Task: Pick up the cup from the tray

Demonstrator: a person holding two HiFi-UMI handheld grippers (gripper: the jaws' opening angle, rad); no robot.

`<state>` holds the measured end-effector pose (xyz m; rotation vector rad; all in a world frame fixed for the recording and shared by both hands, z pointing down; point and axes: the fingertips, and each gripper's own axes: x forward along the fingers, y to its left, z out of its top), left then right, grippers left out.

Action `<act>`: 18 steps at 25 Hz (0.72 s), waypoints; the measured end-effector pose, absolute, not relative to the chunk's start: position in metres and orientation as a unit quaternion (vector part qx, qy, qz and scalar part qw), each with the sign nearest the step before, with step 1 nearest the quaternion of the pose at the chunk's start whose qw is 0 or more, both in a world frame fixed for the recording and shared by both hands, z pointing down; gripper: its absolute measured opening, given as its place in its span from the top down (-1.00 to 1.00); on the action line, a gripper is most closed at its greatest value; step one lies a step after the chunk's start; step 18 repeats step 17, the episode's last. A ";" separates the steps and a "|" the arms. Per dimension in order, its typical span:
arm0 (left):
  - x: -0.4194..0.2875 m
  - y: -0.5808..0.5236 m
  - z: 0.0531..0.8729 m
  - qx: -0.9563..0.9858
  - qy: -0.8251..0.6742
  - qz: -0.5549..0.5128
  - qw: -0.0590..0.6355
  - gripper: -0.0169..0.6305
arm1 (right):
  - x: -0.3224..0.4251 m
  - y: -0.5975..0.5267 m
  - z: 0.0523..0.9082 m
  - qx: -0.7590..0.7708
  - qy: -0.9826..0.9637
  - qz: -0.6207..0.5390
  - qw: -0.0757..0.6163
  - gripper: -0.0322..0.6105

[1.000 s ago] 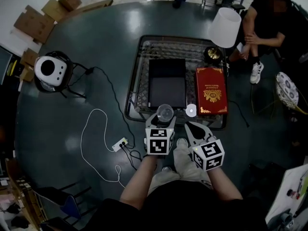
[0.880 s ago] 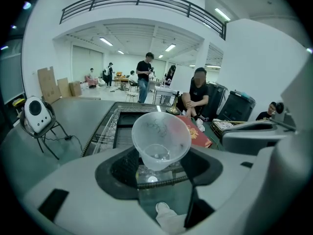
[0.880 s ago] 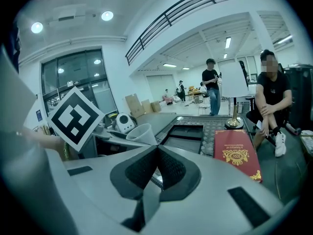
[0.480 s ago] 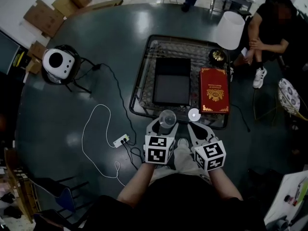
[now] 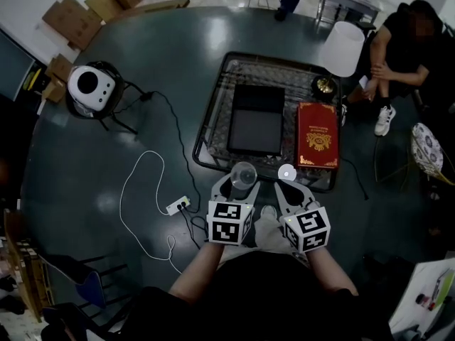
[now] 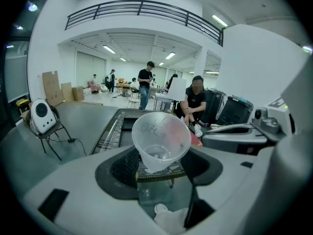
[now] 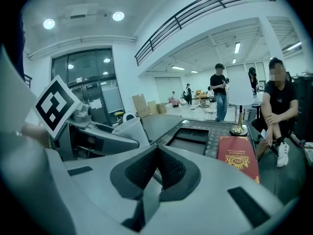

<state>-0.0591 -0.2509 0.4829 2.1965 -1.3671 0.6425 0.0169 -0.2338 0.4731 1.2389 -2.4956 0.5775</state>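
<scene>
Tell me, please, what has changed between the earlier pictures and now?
The left gripper, shut on the clear cup, seems to have drawn back a little toward the person: the cup overlapped the near edge of the black tray before and now shows clear of it. The grip is unchanged. The right gripper stayed shut and empty beside it.

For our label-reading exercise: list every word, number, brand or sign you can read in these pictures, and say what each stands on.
No text here can be read.
On the red book: a gold emblem and lines of gold lettering, too small and blurred to read.
On the cup: faint marks on the wall, not legible.
On the marker cubes: black-and-white square patterns only, no letters or numbers.
</scene>
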 end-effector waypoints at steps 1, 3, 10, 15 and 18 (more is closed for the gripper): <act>-0.060 -0.251 0.483 0.801 -0.499 0.233 0.236 0.10 | 0.016 -0.234 0.472 0.429 -0.868 0.199 0.148 0.87; -0.060 -0.251 0.483 0.800 -0.500 0.231 0.237 0.10 | 0.016 -0.234 0.471 0.427 -0.870 0.196 0.151 0.87; -0.059 -0.257 0.482 0.799 -0.502 0.228 0.239 0.10 | 0.018 -0.236 0.470 0.427 -0.871 0.191 0.154 0.87; -0.060 -0.262 0.482 0.799 -0.505 0.227 0.236 0.10 | 0.016 -0.240 0.469 0.425 -0.872 0.188 0.155 0.87; -0.061 -0.264 0.483 0.798 -0.506 0.227 0.237 0.10 | 0.016 -0.242 0.469 0.424 -0.872 0.187 0.155 0.87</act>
